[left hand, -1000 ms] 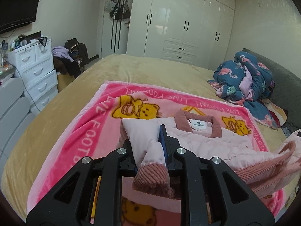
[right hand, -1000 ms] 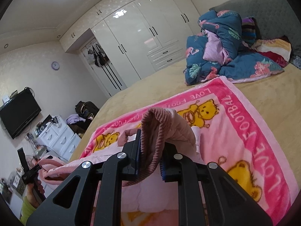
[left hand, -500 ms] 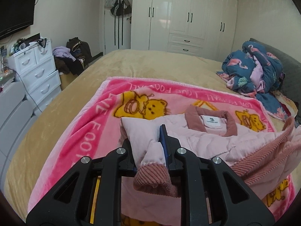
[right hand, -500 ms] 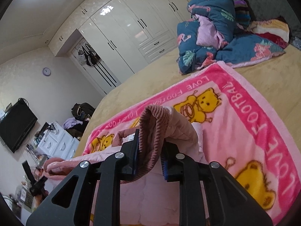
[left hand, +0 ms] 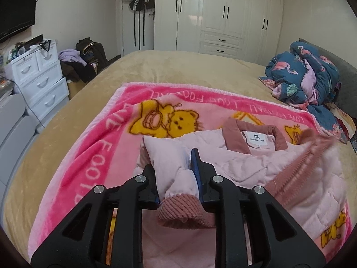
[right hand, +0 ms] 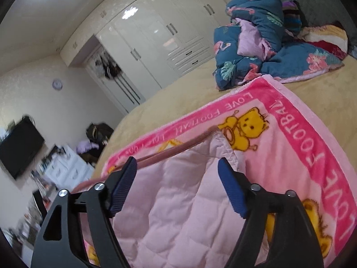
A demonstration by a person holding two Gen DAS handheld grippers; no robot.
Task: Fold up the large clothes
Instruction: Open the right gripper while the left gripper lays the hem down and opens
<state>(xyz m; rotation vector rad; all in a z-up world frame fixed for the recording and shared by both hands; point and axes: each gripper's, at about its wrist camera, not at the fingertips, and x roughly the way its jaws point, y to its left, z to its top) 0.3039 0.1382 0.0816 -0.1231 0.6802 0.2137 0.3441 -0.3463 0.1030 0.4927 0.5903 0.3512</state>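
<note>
Pink quilted jacket (left hand: 250, 163) lies on the pink bear blanket (left hand: 104, 147) spread over the tan bed (left hand: 178, 71), collar and label facing up toward the far end.

Left gripper (left hand: 176, 176): pads pressed on the sleeve w/ its ribbed cuff (left hand: 180, 205) bunched between them, though the jaws are just starting to ease apart. Right gripper (right hand: 176, 185): jaws opening wide, nothing pinched; quilted fabric (right hand: 174, 212) lies beneath and between the fingers, and the ribbed hem edge (right hand: 178, 149) it seems to have let go looks to be dropping onto the jacket (blurred in the left view, so can't say it has settled).

Step in hand, as I read it: laying both sides inward across the body & releasing.

To do it well:
- Lay the left sleeve flat on the body before letting go, cuff not curled under.
- Open fully, then pull back low & straight so pads don't drag the fabric.
- Check edges run parallel to the collar line; puffy quilting springs back, so press the fold down.
- Keep the blanket from rucking up underneath.
</note>
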